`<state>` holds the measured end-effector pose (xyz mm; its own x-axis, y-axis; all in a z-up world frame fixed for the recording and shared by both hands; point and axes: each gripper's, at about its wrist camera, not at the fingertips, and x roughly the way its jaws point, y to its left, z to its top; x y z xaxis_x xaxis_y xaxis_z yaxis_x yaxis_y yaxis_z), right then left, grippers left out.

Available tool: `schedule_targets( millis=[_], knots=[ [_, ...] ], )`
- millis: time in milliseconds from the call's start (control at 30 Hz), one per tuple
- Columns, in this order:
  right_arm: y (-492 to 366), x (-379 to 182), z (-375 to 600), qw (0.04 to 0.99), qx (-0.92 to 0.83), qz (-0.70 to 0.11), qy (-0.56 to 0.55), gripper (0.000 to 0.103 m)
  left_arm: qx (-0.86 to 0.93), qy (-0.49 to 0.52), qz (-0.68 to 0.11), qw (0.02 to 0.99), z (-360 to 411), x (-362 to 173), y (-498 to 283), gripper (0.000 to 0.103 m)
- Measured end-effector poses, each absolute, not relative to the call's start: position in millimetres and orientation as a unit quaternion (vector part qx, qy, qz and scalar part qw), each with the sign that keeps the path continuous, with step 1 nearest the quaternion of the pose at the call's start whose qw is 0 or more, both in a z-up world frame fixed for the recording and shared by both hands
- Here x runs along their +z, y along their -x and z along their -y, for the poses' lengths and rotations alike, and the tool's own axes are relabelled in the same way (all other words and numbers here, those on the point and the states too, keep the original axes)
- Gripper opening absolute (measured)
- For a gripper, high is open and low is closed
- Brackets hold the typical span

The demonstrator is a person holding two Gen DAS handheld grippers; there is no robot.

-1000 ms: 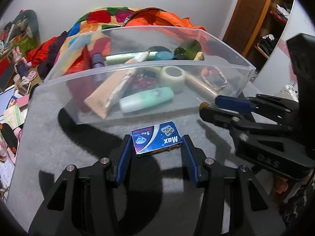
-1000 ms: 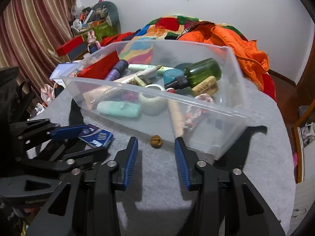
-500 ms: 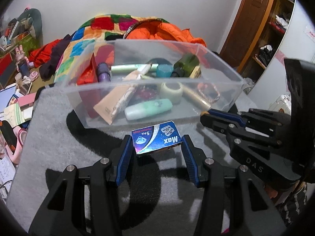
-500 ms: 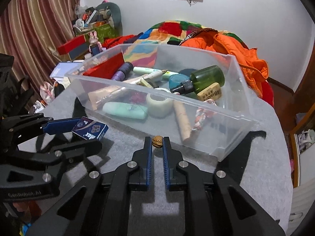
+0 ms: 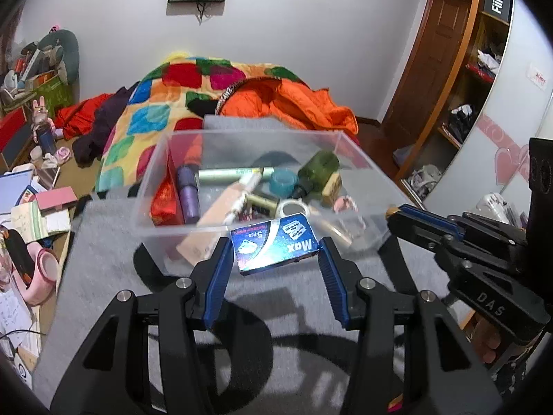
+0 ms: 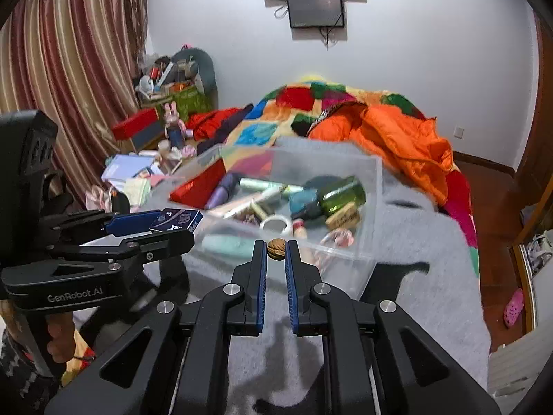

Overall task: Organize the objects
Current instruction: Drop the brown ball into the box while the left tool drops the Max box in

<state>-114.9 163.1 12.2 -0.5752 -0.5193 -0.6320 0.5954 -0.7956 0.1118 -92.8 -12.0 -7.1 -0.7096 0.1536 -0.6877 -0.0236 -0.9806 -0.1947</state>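
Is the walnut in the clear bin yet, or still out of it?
Out. The walnut sits pinched at the tips of the right hand-held gripper, in front of the clear bin's near wall and above the grey cloth.

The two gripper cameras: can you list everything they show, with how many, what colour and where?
clear bin: one, transparent, on the grey cloth
grey cloth: one, covering the table
green bottle: one, dark green, lying in the bin
purple tube: one, in the bin beside a red packet
tape roll: one, whitish, in the bin
patchwork quilt: one, multicoloured, on the bed behind
orange jacket: one, on the bed
blue box: one, held above the cloth
walnut: one, brown, held before the bin
left gripper: black with blue pads, shut on the box
right gripper: same, shut on the walnut
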Motion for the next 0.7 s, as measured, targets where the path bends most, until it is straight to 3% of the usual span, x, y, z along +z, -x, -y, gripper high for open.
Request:
schedule_targets(
  millis=[400,700],
  knots=[
    [144.8,23.9,-161.3,0.303,-0.893,-0.038,-0.329,0.009,0.930,0.358,0.073,0.040,15.3,9.6,116.4,0.050],
    [169.1,9.8,-145.6,0.298,-0.887,-0.046,-0.350,0.009,0.920,0.382,0.077,0.040,17.3,-7.4,145.3,0.050]
  ],
)
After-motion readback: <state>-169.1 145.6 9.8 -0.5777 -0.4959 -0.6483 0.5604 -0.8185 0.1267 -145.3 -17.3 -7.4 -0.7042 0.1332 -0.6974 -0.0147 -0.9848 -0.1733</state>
